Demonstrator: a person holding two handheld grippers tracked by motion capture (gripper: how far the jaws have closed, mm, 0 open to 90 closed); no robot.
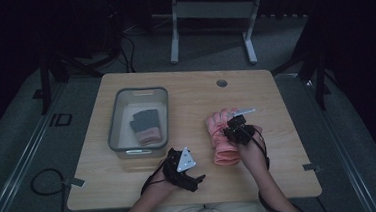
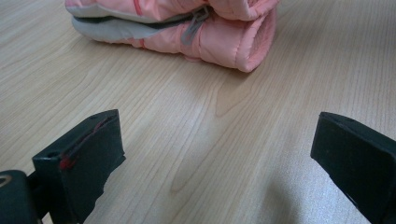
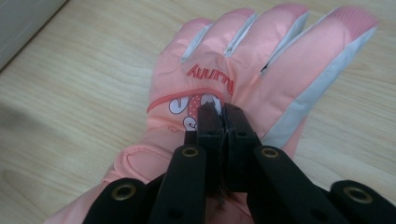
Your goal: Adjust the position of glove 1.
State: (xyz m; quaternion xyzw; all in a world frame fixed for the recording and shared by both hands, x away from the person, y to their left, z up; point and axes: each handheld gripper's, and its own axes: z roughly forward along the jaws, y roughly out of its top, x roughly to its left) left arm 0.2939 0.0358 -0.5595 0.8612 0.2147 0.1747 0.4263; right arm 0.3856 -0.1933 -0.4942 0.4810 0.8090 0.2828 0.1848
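You're on a matt wood-grain table (image 2: 196, 140); the pink glove (image 3: 243, 74) looks padded, slightly sheeny cloth; the bin (image 1: 124, 150) is perhaps plastic.

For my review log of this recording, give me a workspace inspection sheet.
Surface: wooden table, bare around the items.
Job's things: pink glove flat on the table; another glove in the grey bin.
Clutter: nothing seen.
Grippers: left hand-held gripper open, apart from the pink glove; right hand-held gripper shut over the glove's back, pinch not clear.
Cables: black cable on the floor.
Surroundings: dark room, table frame behind.
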